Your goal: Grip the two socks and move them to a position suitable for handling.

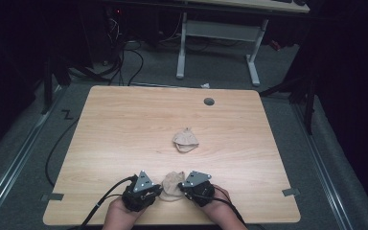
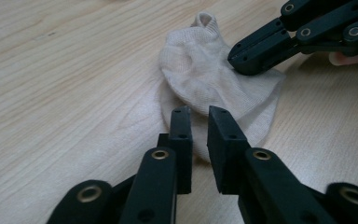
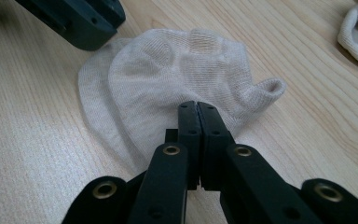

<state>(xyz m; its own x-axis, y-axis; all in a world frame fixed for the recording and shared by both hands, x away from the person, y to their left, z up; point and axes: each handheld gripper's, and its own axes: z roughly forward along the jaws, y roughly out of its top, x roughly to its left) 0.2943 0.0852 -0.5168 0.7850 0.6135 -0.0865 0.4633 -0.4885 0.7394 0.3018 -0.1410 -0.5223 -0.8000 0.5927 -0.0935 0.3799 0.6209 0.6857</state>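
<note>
Beige sock (image 1: 172,185) flat near the front edge of the table (image 1: 124,129), between both tools. Right hand-held gripper (image 3: 198,108) clamped tight on the sock's edge. Left hand-held gripper (image 2: 199,114) over the opposite edge, jaws narrowly apart, nothing pinched. Second sock (image 1: 185,140) well apart, mid-table.

A second beige sock (image 1: 185,141) lies crumpled at mid-table on the light wooden table (image 1: 124,129), a round cable hole (image 1: 209,101) sits near the far edge, and a white-legged desk (image 1: 218,33) stands beyond on grey floor.
</note>
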